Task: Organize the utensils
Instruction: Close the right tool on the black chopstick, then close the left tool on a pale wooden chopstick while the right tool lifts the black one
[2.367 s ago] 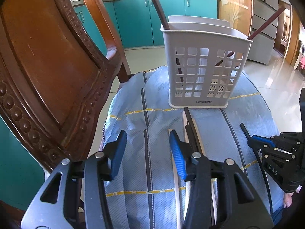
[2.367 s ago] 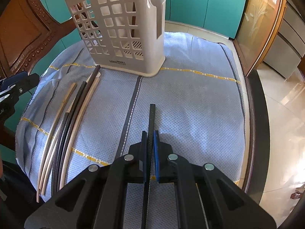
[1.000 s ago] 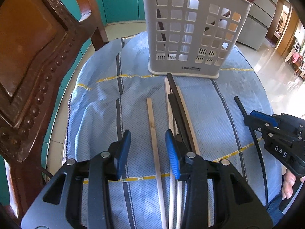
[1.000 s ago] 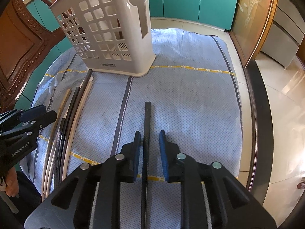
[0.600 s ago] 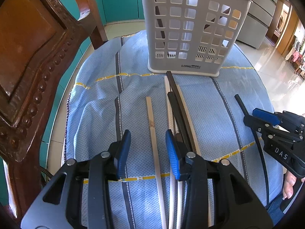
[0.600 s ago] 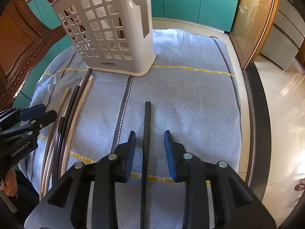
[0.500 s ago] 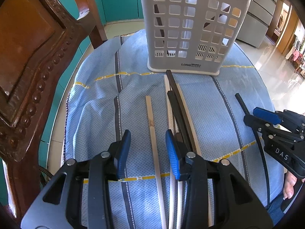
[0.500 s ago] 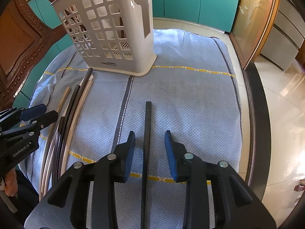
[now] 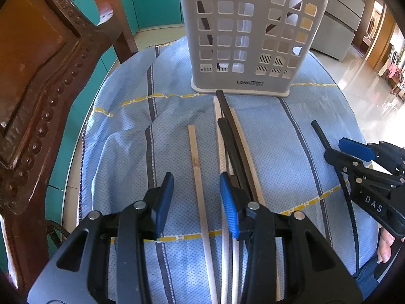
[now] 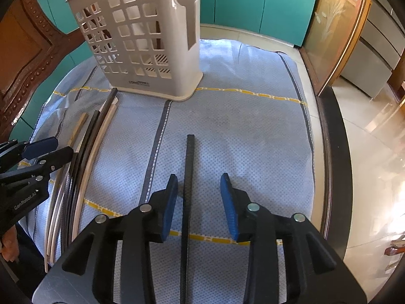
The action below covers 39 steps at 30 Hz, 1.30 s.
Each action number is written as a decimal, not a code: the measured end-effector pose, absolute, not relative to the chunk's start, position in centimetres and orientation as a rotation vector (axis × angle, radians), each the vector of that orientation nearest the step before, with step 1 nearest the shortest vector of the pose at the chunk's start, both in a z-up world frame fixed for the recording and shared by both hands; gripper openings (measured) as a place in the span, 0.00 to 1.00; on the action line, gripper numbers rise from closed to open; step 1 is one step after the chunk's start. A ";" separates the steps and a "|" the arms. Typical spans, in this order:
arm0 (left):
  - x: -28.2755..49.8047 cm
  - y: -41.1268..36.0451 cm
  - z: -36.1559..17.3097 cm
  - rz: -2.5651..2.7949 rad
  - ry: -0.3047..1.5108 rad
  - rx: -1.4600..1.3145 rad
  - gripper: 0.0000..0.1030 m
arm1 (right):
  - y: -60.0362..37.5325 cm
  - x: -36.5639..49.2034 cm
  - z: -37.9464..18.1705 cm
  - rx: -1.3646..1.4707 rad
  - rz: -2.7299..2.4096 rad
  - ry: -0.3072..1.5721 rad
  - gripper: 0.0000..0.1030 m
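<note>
Cabinets: teal doors (image 10: 263, 2) along the far wall.
Chair: dark carved wood (image 9: 38, 81) with beaded trim, at the table's left edge.
Table cover: light blue cloth (image 10: 240, 131) with grey stripes and yellow lines.
Floor: glossy pale tile (image 10: 374, 157), bright with sunlight.
Door: wood-framed etched glass panel (image 10: 329, 25) on the right.

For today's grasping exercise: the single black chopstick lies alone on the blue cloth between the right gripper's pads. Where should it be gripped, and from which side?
Grip the black chopstick on its shaft, from above, pads closing across its width. It lies flat and straight on the cloth, clear of the bundle, so both long sides look free. The right gripper already straddles it, open, its jaws having just been opening.
</note>
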State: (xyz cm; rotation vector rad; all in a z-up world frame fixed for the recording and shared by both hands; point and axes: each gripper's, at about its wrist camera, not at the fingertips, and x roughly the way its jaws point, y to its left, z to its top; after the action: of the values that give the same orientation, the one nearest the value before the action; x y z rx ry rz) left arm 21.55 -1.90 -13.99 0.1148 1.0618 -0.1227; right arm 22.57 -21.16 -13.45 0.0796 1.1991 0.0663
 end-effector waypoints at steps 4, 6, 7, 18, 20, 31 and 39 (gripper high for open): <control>21.5 -2.0 -14.1 -0.124 1.062 0.118 0.38 | -20.8 22.5 -13.4 0.067 0.077 1.196 0.34; 21.5 -2.1 -14.1 -0.124 1.061 0.119 0.38 | -20.6 22.4 -13.4 0.057 0.082 1.194 0.33; 21.5 -2.0 -14.1 -0.124 1.060 0.118 0.38 | -20.6 22.4 -13.4 0.057 0.088 1.192 0.29; 21.8 -0.7 -13.1 -0.128 1.033 0.068 0.37 | -21.4 21.9 -11.4 0.124 0.103 1.107 0.06; 21.9 -0.3 -12.6 -0.126 1.022 0.050 0.37 | -21.6 22.0 -11.4 0.139 0.103 1.108 0.06; 24.0 1.4 -13.3 -0.129 1.065 -0.033 0.37 | -21.7 22.5 -12.5 0.163 0.122 1.175 0.08; 25.8 0.0 -15.2 -0.079 1.105 0.038 0.32 | -20.7 22.8 -13.3 0.084 0.112 1.219 0.19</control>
State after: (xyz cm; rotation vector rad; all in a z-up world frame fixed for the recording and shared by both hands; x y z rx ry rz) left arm 25.76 -0.04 -15.16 0.0378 1.1045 -0.0792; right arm 22.78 -20.68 -13.32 0.0842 1.2188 0.1124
